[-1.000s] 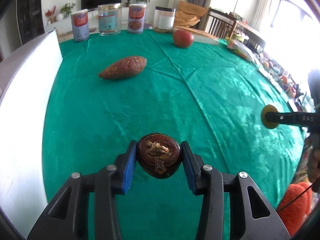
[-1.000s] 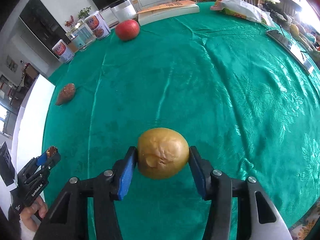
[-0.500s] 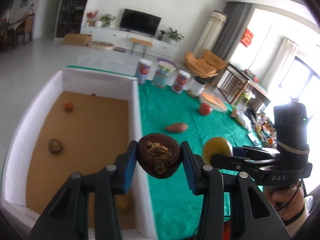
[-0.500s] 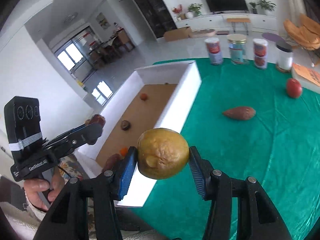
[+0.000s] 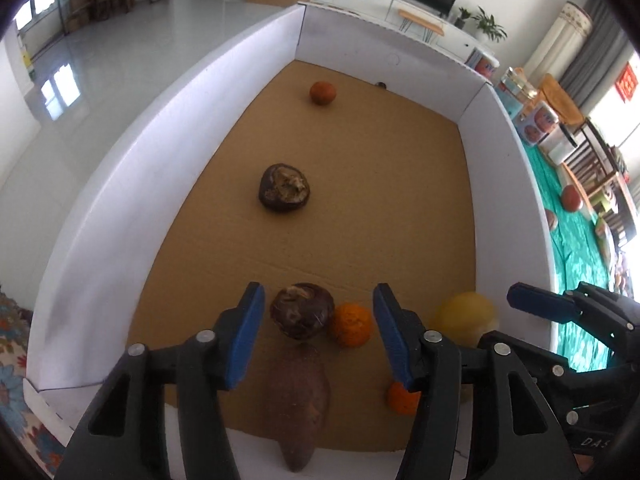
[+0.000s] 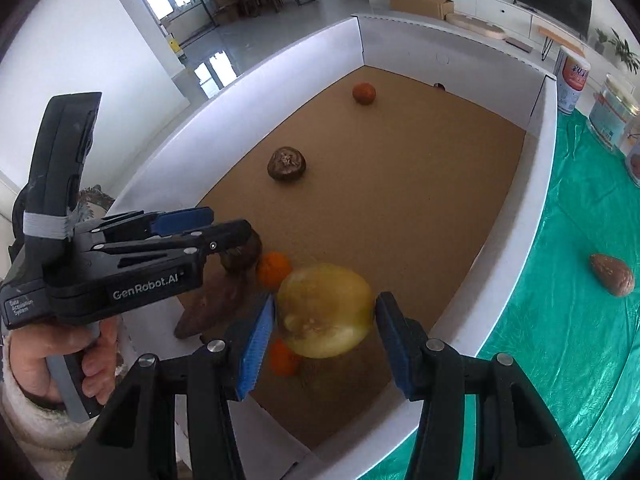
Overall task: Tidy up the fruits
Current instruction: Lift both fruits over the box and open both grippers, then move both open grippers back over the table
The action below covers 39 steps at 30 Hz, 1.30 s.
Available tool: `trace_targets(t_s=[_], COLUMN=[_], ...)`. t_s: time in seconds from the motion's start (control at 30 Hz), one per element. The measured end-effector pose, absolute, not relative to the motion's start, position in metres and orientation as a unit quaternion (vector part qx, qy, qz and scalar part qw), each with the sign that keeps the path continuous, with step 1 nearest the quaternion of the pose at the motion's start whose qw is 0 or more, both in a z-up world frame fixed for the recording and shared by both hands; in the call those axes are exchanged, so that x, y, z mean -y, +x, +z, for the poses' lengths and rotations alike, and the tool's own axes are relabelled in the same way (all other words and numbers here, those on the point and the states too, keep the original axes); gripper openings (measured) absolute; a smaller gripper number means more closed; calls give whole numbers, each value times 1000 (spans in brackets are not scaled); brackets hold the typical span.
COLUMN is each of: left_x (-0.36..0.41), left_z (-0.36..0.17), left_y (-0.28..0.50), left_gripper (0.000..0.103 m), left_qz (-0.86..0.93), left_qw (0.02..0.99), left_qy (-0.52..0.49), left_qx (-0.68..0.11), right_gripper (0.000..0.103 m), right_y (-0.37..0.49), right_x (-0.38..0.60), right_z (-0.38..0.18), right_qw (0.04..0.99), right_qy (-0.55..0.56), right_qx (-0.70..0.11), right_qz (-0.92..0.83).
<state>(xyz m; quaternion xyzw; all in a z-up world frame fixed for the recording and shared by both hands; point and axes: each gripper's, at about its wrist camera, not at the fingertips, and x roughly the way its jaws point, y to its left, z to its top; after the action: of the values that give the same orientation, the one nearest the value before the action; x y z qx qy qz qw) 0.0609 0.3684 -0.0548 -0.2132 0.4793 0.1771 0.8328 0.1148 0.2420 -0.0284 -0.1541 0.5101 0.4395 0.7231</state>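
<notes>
The dark brown fruit (image 5: 302,311) sits between the blue pads of the left gripper (image 5: 318,334), and there's clear daylight on both sides of it. Those jaws have just been opening, so the fruit is released, hanging low over the cardboard floor of the white-walled box (image 5: 506,184); whether it has touched down I cannot tell. Just beside it lies an orange (image 5: 352,325), with a sweet potato (image 5: 298,396) right below at the near wall and a second orange (image 5: 401,398) half hidden behind the right-hand finger. Further up the box rests another dark brown fruit (image 5: 284,188), and a small reddish fruit (image 5: 322,93) sits well apart near the far wall.

Over to the right gripper (image 6: 325,334): clenched firmly on the yellow pear (image 6: 325,310), both pads pressing its sides, held above the box's near end, close to the left gripper's tips. Out on the green tablecloth (image 6: 580,340), another sweet potato (image 6: 612,274) lies well apart from the box.
</notes>
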Motion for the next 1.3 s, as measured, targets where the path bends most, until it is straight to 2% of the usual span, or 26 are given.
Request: trace_targets(t_s=[0.1,0.17,0.23,0.33,0.4,0.6,0.77,0.9,1.13,1.3], left_x=[-359,-345,-323,-275,-236,-114,-47,-29,-32,-30], left_z=[-37,-21,-7,7,10,-20,-61,-85,-118,-121], left_y=[62,64,66,71,77,108,140,166,200,203], left_gripper=[65,68,73,73,74,77,77,77,77,77], left_qz=[178,171,156,106,60,-76,-104,-89,-57,-46], left_qw=[850,864,880,900,907,894,883,890,888,896], left_qy=[-205,-194,-175,-152,-142,-102,-53,-18,-4,9], left_qx=[-452,-433,-413,-394,-391,-430,-455,-448,-457,-441], right_gripper=[54,58,69,85,90,90,90,90,103,103], right_y=[125,128,132,139,146,162,166,187,230,249], right_x=[-221,-201,-171,-114,-69,71,165,203,217,226], right_z=[-10,5,17,19,8,-68,-101,-97,-111,-116], right_qw=[748,771,796,834,854,879,881,881,885,888], right_qy=[-121,-107,-95,-75,-70,-96,-77,1,-5,11], right_qx=[-483,-458,-435,-409,-405,-446,-466,-474,-465,-459], right_qz=[439,429,411,364,320,141,33,9,-36,-27])
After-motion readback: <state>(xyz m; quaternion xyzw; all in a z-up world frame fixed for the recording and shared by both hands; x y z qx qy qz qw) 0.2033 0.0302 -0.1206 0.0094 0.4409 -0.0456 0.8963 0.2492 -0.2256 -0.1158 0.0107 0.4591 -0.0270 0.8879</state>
